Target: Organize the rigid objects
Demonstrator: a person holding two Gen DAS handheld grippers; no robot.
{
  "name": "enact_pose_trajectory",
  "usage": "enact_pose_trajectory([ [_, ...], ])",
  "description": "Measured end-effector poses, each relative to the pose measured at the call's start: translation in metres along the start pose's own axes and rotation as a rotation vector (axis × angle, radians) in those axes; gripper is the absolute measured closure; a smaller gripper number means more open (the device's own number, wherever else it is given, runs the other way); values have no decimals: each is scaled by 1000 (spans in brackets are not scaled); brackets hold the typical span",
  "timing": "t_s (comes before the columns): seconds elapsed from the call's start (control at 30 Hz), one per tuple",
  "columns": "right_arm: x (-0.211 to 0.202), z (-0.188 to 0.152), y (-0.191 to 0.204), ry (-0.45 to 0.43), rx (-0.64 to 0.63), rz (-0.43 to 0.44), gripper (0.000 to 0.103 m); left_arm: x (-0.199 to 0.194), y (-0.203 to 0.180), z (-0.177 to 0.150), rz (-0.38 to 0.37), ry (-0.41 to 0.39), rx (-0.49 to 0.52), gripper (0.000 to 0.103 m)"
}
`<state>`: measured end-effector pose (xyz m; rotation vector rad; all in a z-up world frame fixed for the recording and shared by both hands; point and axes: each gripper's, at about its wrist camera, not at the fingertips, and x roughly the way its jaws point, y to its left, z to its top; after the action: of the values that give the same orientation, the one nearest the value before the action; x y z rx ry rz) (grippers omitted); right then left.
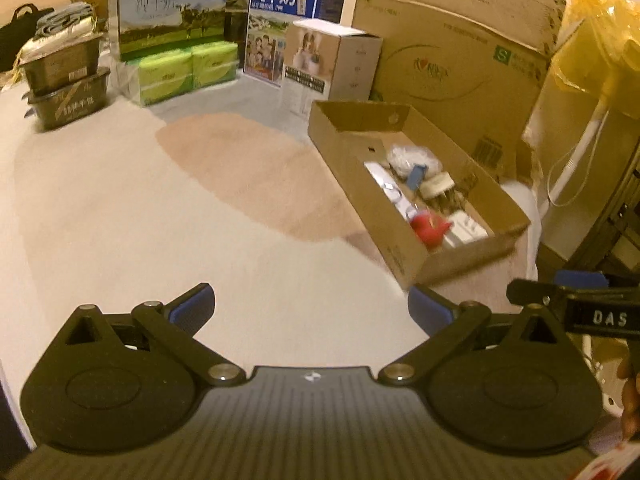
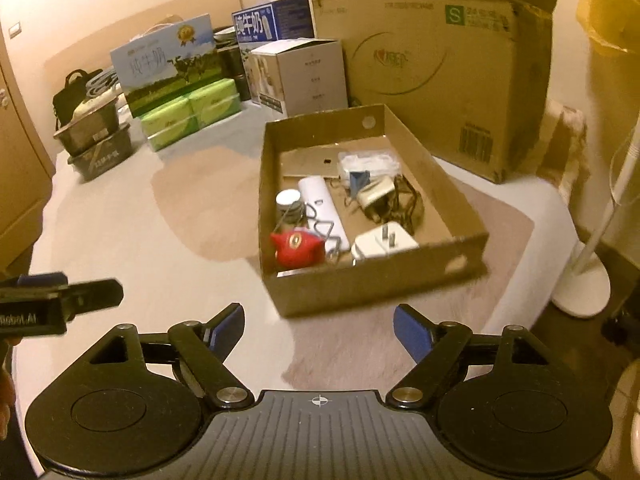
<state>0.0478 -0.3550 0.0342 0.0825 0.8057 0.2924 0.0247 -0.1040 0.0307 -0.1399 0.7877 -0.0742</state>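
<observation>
Both grippers' jaws gape empty; only right wrist shows the jar (image 2: 289, 200) (boxed).

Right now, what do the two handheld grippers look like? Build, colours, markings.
Both match: the left gripper and right gripper have black linkage arms on round black housings, silver pivot bolts, blue pads on the fingers, and a ribbed grey base with a small crosshair mark. White lettering runs along each one's side, partly cut off.

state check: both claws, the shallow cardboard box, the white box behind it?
left claw: open, empty
right claw: open, empty
shallow cardboard box: open-topped, holding small items
red item: lying inside the box, near corner
white carton: top flaps open
</observation>
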Motion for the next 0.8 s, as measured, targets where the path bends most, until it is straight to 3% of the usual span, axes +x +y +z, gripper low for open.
enact_pose_trajectory([
  [0.37, -22, -17, 14, -6, -6, -7, 21, -22, -4, -28, 11, 10, -23, 1],
  [0.8, -25, -20, 21, -7, -18, 0, 21, -22, -1, -27, 27, 4, -33, 1],
])
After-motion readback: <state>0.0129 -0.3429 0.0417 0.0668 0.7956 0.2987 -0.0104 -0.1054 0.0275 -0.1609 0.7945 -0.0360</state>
